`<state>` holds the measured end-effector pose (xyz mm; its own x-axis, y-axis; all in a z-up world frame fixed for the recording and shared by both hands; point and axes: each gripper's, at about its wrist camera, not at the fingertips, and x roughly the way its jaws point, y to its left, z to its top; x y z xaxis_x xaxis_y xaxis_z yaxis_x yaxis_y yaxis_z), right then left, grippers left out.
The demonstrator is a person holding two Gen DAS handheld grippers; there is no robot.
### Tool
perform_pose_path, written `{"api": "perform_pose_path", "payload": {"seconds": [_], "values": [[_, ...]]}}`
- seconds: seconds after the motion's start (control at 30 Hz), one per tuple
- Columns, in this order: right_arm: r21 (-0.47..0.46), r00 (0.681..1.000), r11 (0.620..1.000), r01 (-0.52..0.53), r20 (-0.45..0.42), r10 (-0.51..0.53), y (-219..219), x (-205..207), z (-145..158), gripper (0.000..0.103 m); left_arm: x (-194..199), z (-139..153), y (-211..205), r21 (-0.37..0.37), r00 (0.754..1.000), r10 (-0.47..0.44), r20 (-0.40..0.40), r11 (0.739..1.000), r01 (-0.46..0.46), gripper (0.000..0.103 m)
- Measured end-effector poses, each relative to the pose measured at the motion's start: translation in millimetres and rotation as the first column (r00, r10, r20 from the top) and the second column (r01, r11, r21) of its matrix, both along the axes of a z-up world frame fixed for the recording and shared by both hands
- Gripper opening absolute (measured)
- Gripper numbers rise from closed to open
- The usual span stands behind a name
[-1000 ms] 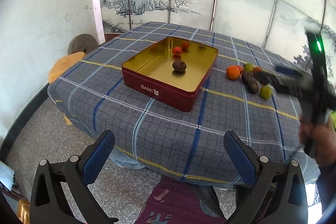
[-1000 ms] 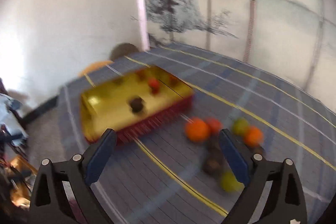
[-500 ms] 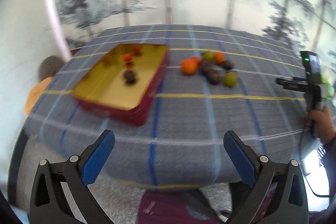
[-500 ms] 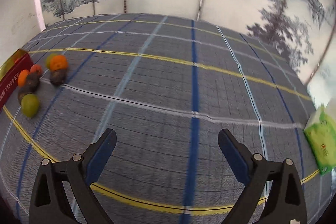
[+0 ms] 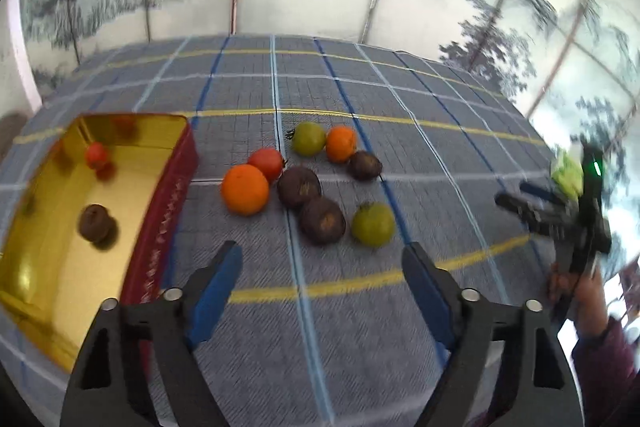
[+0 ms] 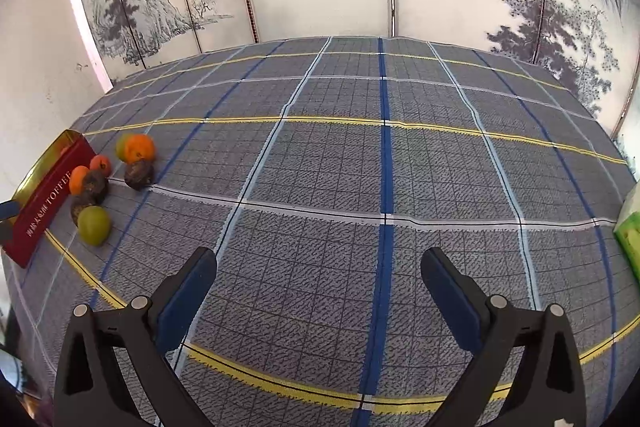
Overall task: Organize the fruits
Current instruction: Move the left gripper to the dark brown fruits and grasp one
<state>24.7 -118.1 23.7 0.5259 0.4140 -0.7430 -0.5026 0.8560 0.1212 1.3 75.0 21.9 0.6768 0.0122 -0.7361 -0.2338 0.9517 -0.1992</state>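
Red tin [image 5: 168, 211], gold-lined, far left on plaid tablecloth [image 5: 360, 307], holding a dark fruit [image 5: 95, 223] and small red fruit [image 5: 96, 155]; loose cluster just right of tin: orange [image 5: 245, 189], red tomato [image 5: 266, 163], dark passion fruits [image 5: 322, 219], green tomatoes [image 5: 373, 224]; left gripper [image 5: 322, 263] spread wide, empty, near cluster; right gripper [image 6: 318, 285] spread wide, empty, over bare cloth, well apart from fruit; green packet [image 6: 630, 231] at right edge.

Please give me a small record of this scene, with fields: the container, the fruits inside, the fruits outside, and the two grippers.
container: red tin with gold inside, open, on the checked tablecloth
inside: dark fruit, red fruit
outside: big orange, seven more fruits beside it
left gripper: open, holds nothing, facing the fruits
right gripper: open, holds nothing, over bare cloth
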Motion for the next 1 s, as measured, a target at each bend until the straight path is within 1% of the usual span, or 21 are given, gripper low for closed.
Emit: {"api": "perform_pose_path", "payload": {"seconds": [0.07, 0.13, 0.23, 0.33, 0.43, 0.5, 0.53, 0.57, 0.6, 0.63, 0.67, 0.73, 0.8, 0.9, 1.0], "values": [[0.004, 1.000, 1.000, -0.010, 0.000, 0.010, 0.9, -0.5, 0.2, 0.102, 12.5, -3.9, 9.4, -0.061, 0.999, 0.032, -0.005, 0.998, -0.032, 0.080], [0.008, 1.000, 1.000, -0.019, -0.001, 0.019, 1.8, -1.1, 0.4, 0.103, 23.8, -8.3, 18.6, -0.123, 0.998, 0.070, -0.004, 0.990, -0.070, 0.080], [0.013, 0.999, 0.999, -0.031, -0.007, 0.031, 1.6, -0.5, -0.6, 0.103, 42.0, -17.0, 28.3, -0.161, 0.991, 0.129, -0.035, 0.978, -0.133, 0.080], [0.017, 0.999, 0.999, -0.039, -0.011, 0.039, 3.0, -1.0, -0.4, 0.103, 51.5, -25.3, 31.3, -0.177, 0.988, 0.149, -0.052, 0.972, -0.156, 0.080], [0.021, 0.999, 0.999, -0.046, -0.014, 0.046, 4.0, -1.3, -0.6, 0.103, 62.0, -34.0, 28.2, -0.164, 0.987, 0.142, -0.074, 0.975, -0.152, 0.080], [0.021, 0.998, 0.998, -0.051, -0.019, 0.052, 4.4, -0.6, -0.9, 0.103, 63.8, -36.1, 23.5, -0.149, 0.989, 0.136, -0.064, 0.978, -0.144, 0.080], [0.021, 0.998, 0.998, -0.053, -0.020, 0.053, 4.7, -0.6, -1.1, 0.103, 64.8, -37.1, 19.3, -0.129, 0.990, 0.130, -0.060, 0.982, -0.137, 0.080], [0.022, 0.998, 0.998, -0.054, -0.021, 0.054, 4.9, -0.6, -1.3, 0.103, 64.7, -38.7, 15.5, -0.113, 0.990, 0.126, -0.059, 0.985, -0.132, 0.079], [0.022, 0.998, 0.998, -0.055, -0.022, 0.056, 5.0, -0.6, -1.4, 0.103, 64.2, -40.9, 12.6, -0.103, 0.990, 0.124, -0.063, 0.986, -0.130, 0.071], [0.022, 0.998, 0.998, -0.056, -0.023, 0.056, 5.1, -0.4, -1.6, 0.103, 63.7, -46.4, 9.6, -0.113, 0.989, 0.119, -0.083, 0.985, -0.129, 0.066], [0.021, 0.998, 0.998, -0.056, -0.025, 0.057, 5.4, -0.1, -1.9, 0.103, 58.8, -47.6, 10.7, -0.159, 0.990, 0.130, -0.061, 0.978, -0.138, 0.066], [0.023, 0.998, 0.998, -0.058, -0.028, 0.058, 5.6, 0.5, -2.1, 0.103, 51.5, -50.9, 14.4, -0.223, 0.986, 0.154, -0.058, 0.961, -0.163, 0.066], [0.021, 0.998, 0.998, -0.057, -0.028, 0.058, 5.9, 1.0, -2.2, 0.103, 45.8, -53.3, 18.3, -0.257, 0.986, 0.161, -0.043, 0.952, -0.167, 0.066], [0.020, 0.998, 0.998, -0.058, -0.029, 0.059, 6.1, 0.9, -2.3, 0.103, 39.8, -52.7, 21.0, -0.262, 0.984, 0.173, -0.047, 0.948, -0.179, 0.064], [0.015, 0.998, 0.998, -0.056, -0.031, 0.057, 6.5, 1.2, -3.2, 0.103, 44.6, -51.7, 25.6, -0.236, 0.983, 0.173, -0.056, 0.955, -0.182, 0.063]]}}
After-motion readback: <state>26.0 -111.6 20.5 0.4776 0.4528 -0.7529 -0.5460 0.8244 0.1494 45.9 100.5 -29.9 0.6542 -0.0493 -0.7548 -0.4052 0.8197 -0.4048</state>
